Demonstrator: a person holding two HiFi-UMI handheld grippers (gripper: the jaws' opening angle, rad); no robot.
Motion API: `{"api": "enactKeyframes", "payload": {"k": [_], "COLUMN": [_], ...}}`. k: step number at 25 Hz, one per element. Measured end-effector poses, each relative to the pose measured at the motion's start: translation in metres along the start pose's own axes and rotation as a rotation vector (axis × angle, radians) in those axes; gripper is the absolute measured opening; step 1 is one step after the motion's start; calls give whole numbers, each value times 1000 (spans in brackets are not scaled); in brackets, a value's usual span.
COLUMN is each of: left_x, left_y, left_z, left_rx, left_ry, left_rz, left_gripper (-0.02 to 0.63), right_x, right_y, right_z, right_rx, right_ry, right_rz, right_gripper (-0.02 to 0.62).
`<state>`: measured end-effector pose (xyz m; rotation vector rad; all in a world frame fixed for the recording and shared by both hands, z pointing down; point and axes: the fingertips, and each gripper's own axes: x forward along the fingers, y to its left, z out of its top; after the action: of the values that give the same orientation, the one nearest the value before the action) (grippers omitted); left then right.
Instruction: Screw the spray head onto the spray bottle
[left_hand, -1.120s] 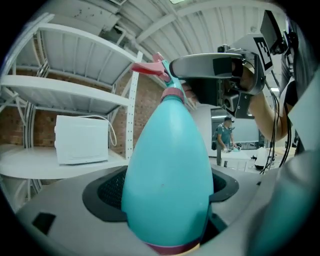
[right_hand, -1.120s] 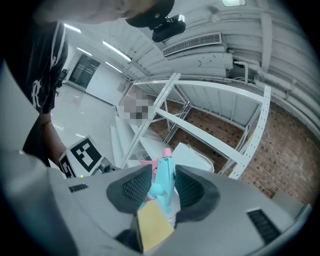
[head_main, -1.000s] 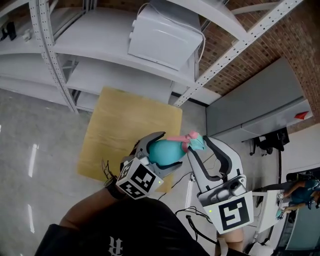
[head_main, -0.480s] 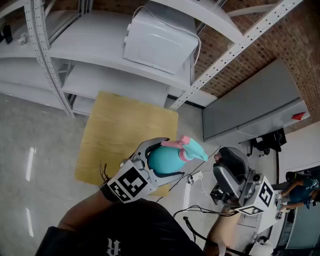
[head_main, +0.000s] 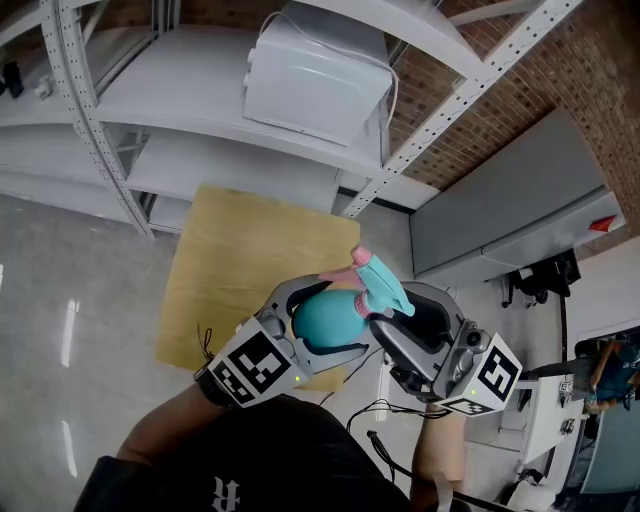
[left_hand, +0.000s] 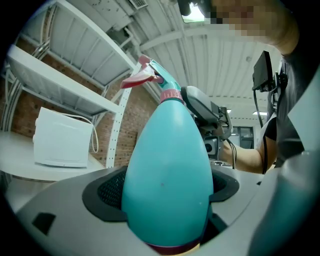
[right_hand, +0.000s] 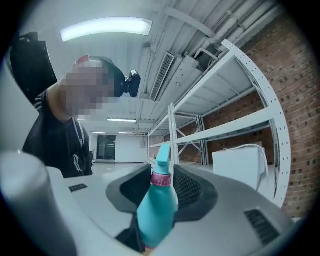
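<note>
Grey left gripper (head_main: 335, 315) and right gripper (head_main: 402, 306) bear marker cubes (head_main: 255, 365); black shirt (head_main: 250, 470).

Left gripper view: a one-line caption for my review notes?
Left gripper clamps the teal spray bottle by its body, the spray head sitting on its neck.

The left gripper (head_main: 330, 318), on a bare forearm (head_main: 165, 440) at lower left, is clamped across the belly of the teal egg-shaped plastic spray bottle (left_hand: 167, 175). The right gripper (head_main: 402, 312) points in from the right, its jaws just opening, apart on either side of the bottle's neck.
</note>
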<state>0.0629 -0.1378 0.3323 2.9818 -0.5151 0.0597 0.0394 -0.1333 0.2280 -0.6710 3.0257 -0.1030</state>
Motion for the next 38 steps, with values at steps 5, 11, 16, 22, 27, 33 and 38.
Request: {"api": "enactKeyframes", "payload": {"k": [5, 11, 16, 22, 27, 33, 38], "left_x": [-3, -2, 0, 3, -6, -9, -9], "left_y": [13, 26, 33, 24, -6, -42, -28], "left_z": [-4, -9, -11, -7, 4, 6, 2], "left_rx": [20, 36, 23, 21, 2, 34, -8], "left_ry": [30, 72, 66, 28, -4, 44, 64], "left_rz": [86, 189, 225, 173, -25, -223, -157], "left_gripper": [443, 443, 443, 443, 443, 443, 443], "right_x": [5, 6, 7, -1, -50, -26, -1], "right_y": [-1, -9, 2, 15, -22, 9, 22], "right_z": [-4, -9, -12, 3, 29, 21, 2], "right_rx": [-42, -87, -149, -137, 40, 175, -30], "right_ry": [-21, -10, -2, -64, -186, -101, 59], "right_rz": [-101, -350, -441, -370, -217, 347, 243], "right_gripper": [121, 123, 123, 123, 129, 255, 228]}}
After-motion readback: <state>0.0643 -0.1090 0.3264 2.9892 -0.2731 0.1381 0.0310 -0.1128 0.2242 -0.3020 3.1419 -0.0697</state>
